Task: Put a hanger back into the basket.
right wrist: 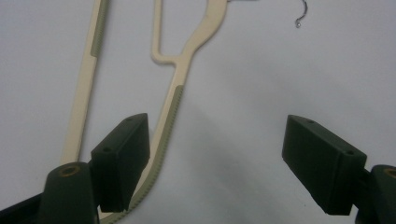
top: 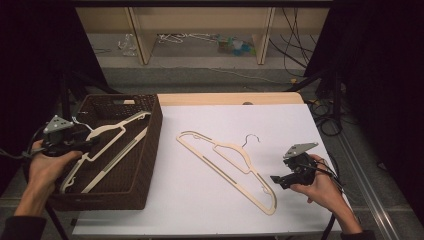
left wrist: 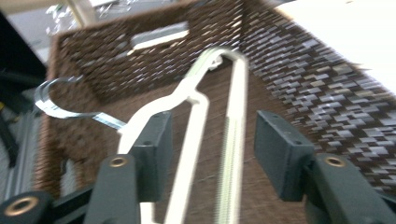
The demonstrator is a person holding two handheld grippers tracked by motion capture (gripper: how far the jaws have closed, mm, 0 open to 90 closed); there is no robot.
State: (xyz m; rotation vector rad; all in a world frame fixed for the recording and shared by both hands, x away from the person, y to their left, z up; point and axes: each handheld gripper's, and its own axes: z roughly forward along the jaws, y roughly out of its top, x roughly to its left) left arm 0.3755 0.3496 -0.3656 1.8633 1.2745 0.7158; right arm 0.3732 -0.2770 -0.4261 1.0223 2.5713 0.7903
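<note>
A cream plastic hanger (top: pixel 117 156) (left wrist: pixel 196 116) lies slanted inside the dark woven basket (top: pixel 150 150) (left wrist: pixel 303 79) at the table's left, its metal hook (left wrist: pixel 51 100) near the basket's far left wall. My left gripper (top: pixel 90 143) (left wrist: pixel 212 135) hovers over the basket's left side, open, with the hanger's bars seen between the pads but untouched. A second cream hanger (top: pixel 227 162) (right wrist: pixel 175 100) lies flat on the white table top (top: pixel 210 210), with its wire hook (top: pixel 251 139) (right wrist: pixel 302 14) pointing away. My right gripper (top: pixel 274 178) (right wrist: pixel 217 154) is open just right of that hanger's near end.
The basket takes up the table's left edge. Beyond the table's far edge stands a wooden shelf frame (top: pixel 142 40) with small items on the floor. Black cables (top: pixel 325 115) trail past the right edge.
</note>
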